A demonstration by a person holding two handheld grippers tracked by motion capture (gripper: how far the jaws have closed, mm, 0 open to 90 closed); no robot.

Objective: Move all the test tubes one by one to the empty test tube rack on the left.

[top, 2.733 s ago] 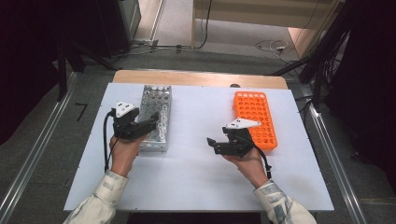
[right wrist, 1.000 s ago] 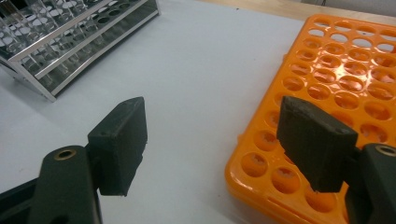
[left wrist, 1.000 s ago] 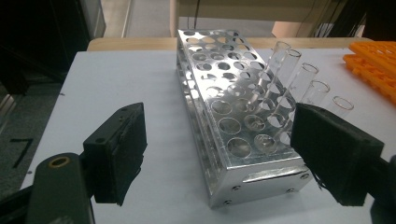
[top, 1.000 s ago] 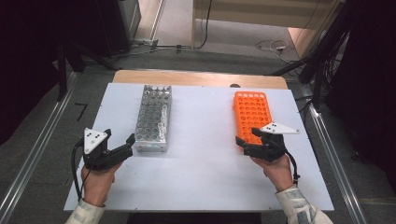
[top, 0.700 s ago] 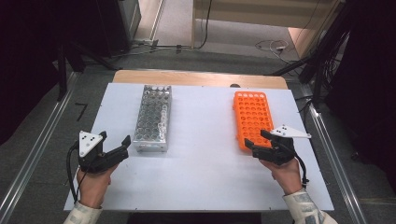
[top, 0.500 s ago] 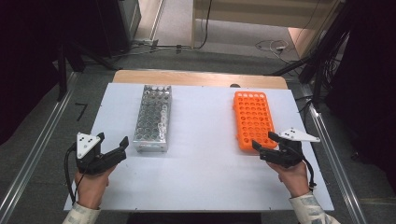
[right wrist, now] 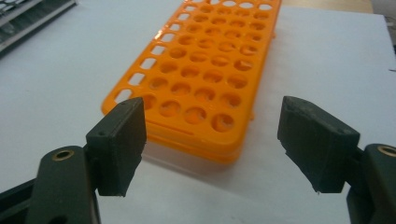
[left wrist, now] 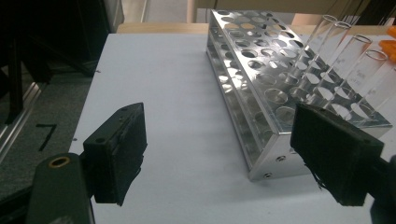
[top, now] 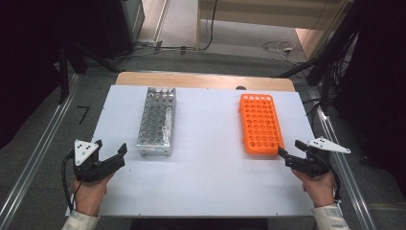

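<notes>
Both empty and wide: left gripper (top: 109,158) near metal rack (top: 156,121), right gripper (top: 290,152) by orange rack (top: 260,123); approach tubes (left wrist: 344,56) squarely, closing gently on glass.

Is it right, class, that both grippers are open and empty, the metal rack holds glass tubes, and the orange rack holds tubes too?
Not quite. The orange rack is empty: the right gripper view shows bare holes. The rest stands: the left gripper and right gripper are open and empty, and the metal rack holds glass tubes.
</notes>
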